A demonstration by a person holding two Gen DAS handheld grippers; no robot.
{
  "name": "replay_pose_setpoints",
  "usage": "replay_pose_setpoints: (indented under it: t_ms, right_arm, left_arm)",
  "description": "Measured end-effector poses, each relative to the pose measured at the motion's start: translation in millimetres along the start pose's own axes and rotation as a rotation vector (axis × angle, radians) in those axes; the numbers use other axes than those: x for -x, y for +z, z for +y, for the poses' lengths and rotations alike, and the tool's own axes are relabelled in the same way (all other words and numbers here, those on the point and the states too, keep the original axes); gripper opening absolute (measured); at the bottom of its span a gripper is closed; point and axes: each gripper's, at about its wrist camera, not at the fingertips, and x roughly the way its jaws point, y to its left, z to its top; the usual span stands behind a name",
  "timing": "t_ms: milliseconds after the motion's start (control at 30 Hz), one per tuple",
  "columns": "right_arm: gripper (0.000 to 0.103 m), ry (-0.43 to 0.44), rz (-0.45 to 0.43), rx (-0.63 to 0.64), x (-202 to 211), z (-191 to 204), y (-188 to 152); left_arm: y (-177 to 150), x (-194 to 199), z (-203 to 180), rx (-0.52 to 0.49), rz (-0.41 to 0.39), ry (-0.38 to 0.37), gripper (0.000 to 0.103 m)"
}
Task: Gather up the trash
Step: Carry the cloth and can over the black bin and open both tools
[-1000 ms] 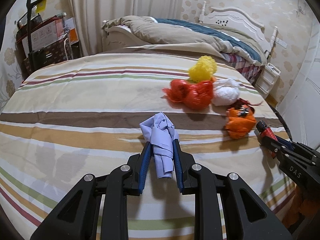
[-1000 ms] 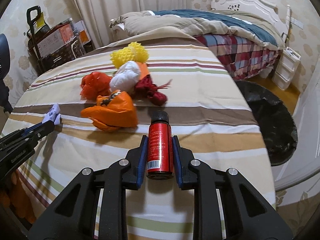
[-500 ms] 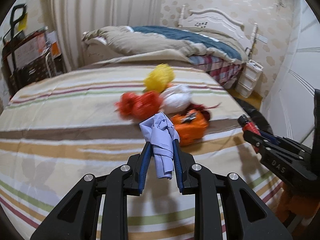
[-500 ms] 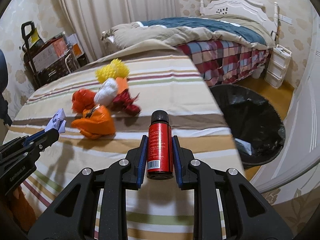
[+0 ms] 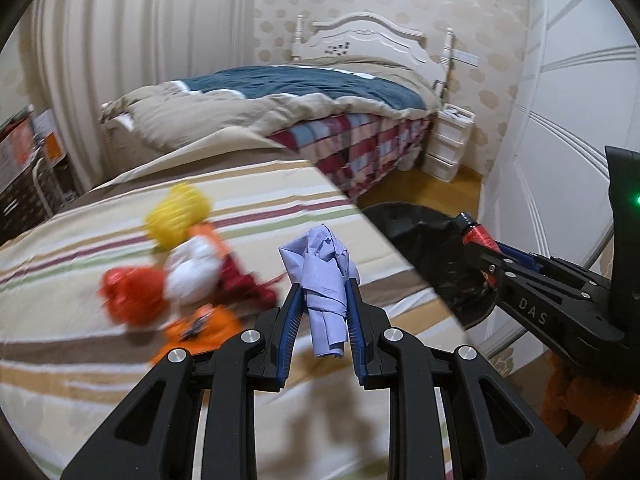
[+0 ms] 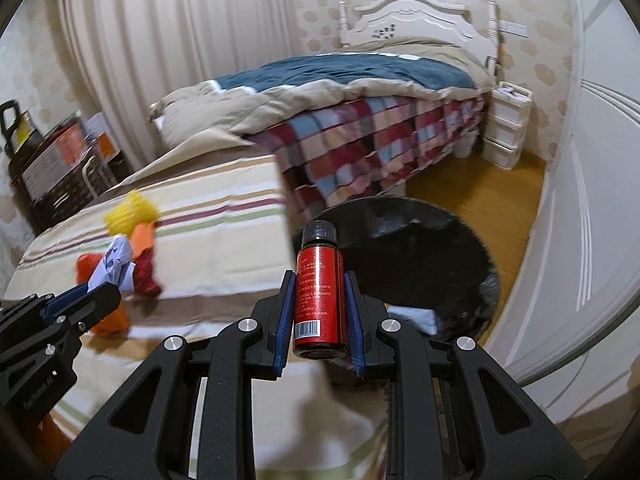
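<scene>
Right wrist view: right gripper (image 6: 319, 312) clamped on red bottle (image 6: 319, 300), left gripper (image 5: 322, 308) pinching crumpled lavender paper (image 5: 322, 276) — early release short of black-lined bin (image 6: 420, 256), trash onto floor.

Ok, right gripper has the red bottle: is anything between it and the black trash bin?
Nothing visible. The red bottle, clamped in the right gripper, points toward the open mouth of the black-lined trash bin. The striped bed edge lies to its left, and the left gripper with its crumpled paper stays over the bed.

The trash heap (image 5: 180, 268) on the striped bed (image 5: 80, 380) is motion-blurred; the bin (image 6: 420, 256) sits partly behind the bottle (image 6: 319, 300).
</scene>
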Motion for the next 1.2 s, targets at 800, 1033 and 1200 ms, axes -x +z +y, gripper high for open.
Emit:
replay_pose_setpoints:
  t_ms: [800,1033,1200]
  right_arm:
    - [0.023,-0.084,0.056,-0.1,-71.3,-87.3,23.3]
    - [0.023,-0.09,0.069,-0.113,-85.5,-97.0,23.8]
    - [0.025,-0.091,0.069,-0.128,-89.4,-102.3,22.3]
  left_arm:
    - [45.6,-117.6,-75.8,-0.104,0.101,0.002,0.025]
    - [50.9,-130.1,-84.1,-0.116,0.118,0.01,0.025]
    - [51.1,-133.3,-84.6,-0.113,0.13,0.013,0.026]
